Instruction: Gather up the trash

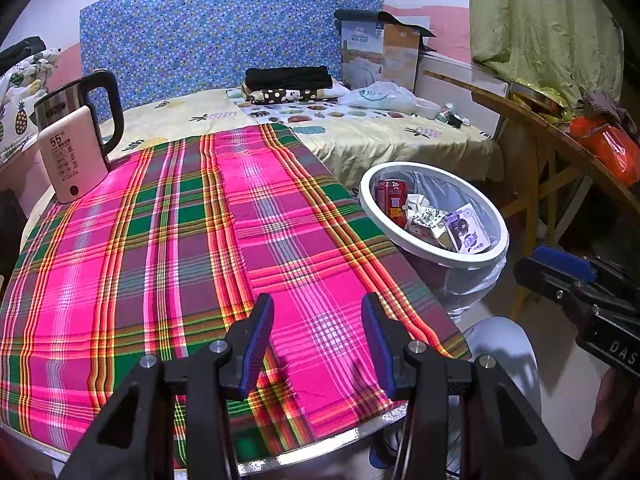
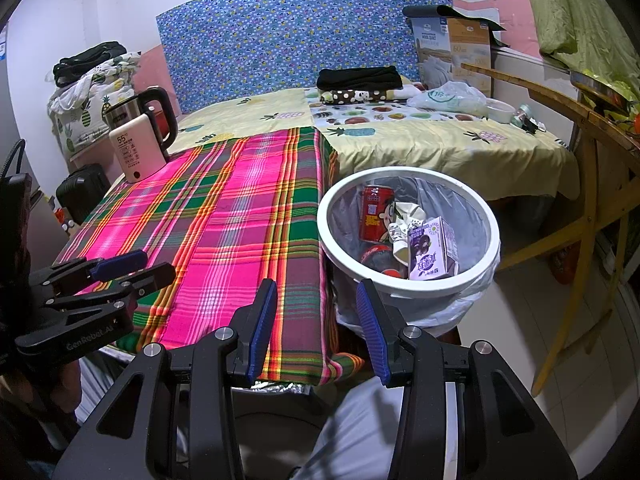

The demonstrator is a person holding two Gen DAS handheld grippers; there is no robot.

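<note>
Blue-padded fingers [image 1: 256,344] of the left gripper [image 1: 318,340] sit right up front, spread apart over the near edge of the plaid tablecloth [image 1: 168,240], nothing between them, released and empty. Over on the right, the right gripper [image 2: 316,328] tells the same story: jaws parted, no object in its grasp, poised above the cloth's right edge and the near rim of the white trash bin [image 2: 494,240]. That bin stands on the floor just beside the table's right side, lined with a clear bag, and the trash is in it: a red can [image 2: 374,216] upright against the far-left wall, crumpled white paper [image 2: 408,220] in the middle, a purple carton [image 2: 430,248] leaning at the near right, and something dark and red below that I cannot make out. On the table's far-left corner, a pink-white temperature unit [image 1: 70,160] stands in front of a steel kettle [image 1: 76,108] with a black handle. Beyond the table lies a bed with a yellow sheet [image 1: 380,136], folded black fabric [image 1: 288,76], a plastic bag [image 1: 380,98] and a cardboard box [image 1: 380,48] along the blue headboard [image 1: 224,28]. A wooden table [image 2: 580,120] stands at far right.
</note>
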